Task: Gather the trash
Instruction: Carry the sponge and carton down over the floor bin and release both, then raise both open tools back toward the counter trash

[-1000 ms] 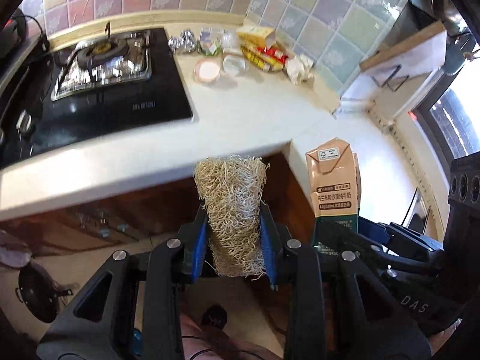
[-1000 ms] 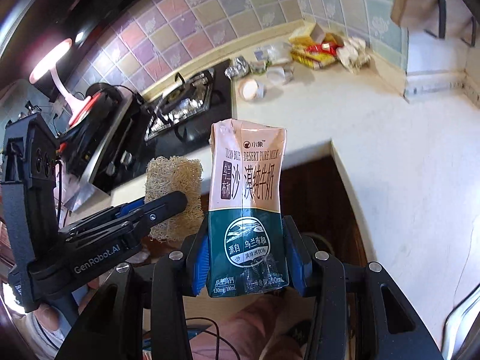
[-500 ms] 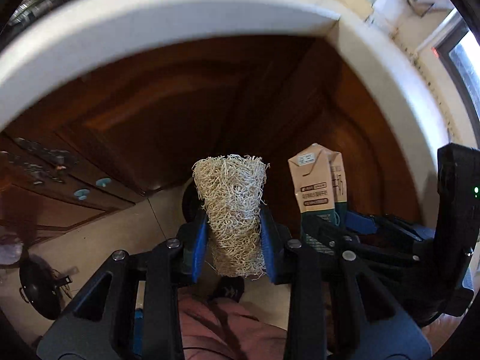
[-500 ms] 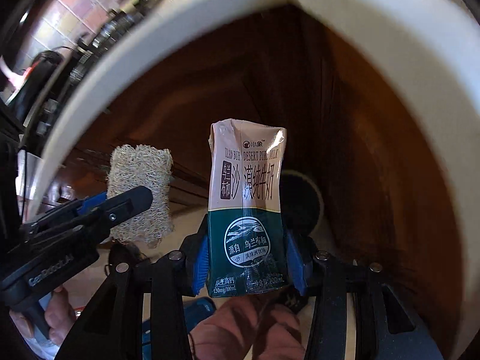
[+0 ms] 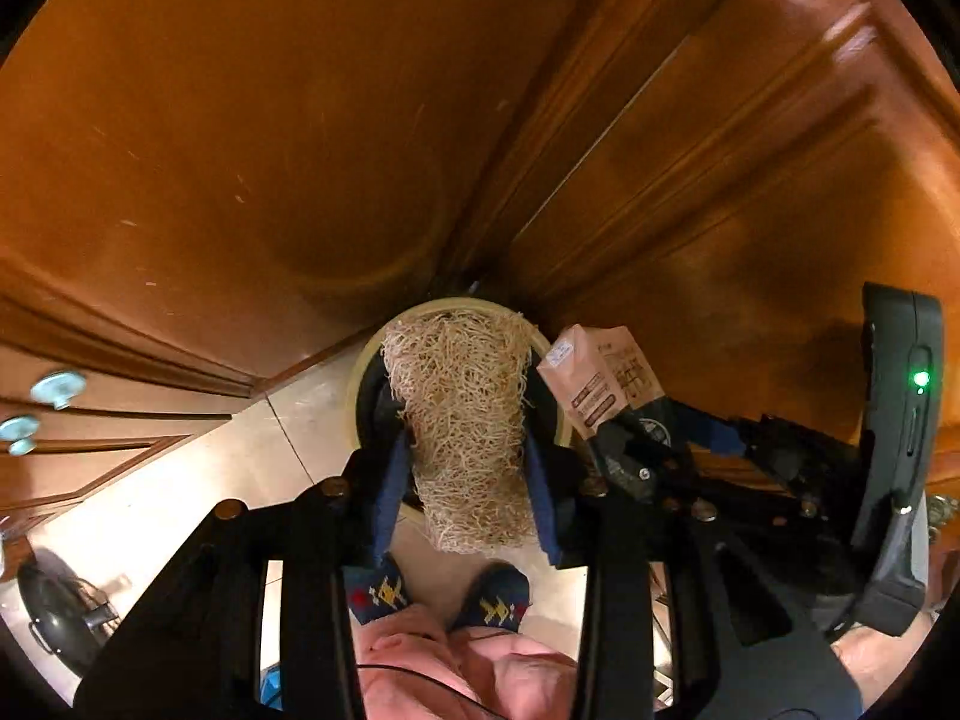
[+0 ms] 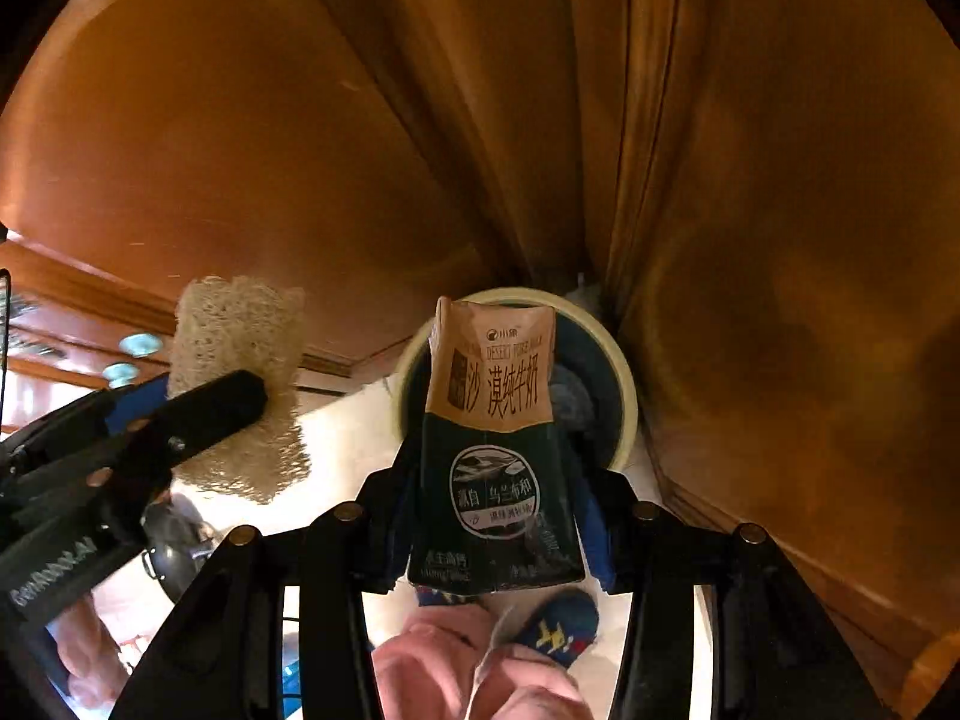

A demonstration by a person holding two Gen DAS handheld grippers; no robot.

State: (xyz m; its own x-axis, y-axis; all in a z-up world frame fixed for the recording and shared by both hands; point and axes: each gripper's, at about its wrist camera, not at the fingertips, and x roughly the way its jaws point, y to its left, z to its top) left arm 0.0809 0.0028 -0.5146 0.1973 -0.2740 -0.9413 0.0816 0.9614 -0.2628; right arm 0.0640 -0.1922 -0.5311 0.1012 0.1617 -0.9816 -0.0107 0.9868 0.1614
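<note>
At the far left of the left wrist view, round pale cabinet knobs (image 5: 58, 388) were seen on wooden drawer fronts, and a dark wok (image 5: 57, 612) was seen on the pale floor (image 5: 180, 516) below them. The background in both views was filled by the brown wooden cabinet doors (image 5: 270, 120), which met in a corner directly behind the bin.

The left gripper (image 5: 465, 468) was seen closed on a loofah scrubber (image 5: 462, 420), which was pinched upright between the blue pads (image 5: 387, 480). The scrubber was held just in front of the round bin (image 5: 360, 372), so that much of the cream rim and dark opening was hidden behind it in that view. In the right wrist view the same scrubber (image 6: 240, 384) was seen to the left of the bin, beside it rather than over it.

The right gripper (image 6: 498, 534) was seen clamped on a milk carton (image 6: 492, 438), held upright with its tan top above the green lower half. The carton was held in front of the bin (image 6: 627, 414), whose mouth was partly covered by it. Inside the bin a dark lining and a bluish crumpled mass (image 6: 573, 402) were made out; what it was could not be told.

Below both grippers, pink trouser legs (image 5: 432, 660) and dark patterned slippers (image 5: 498, 597) were seen on the floor.
</note>
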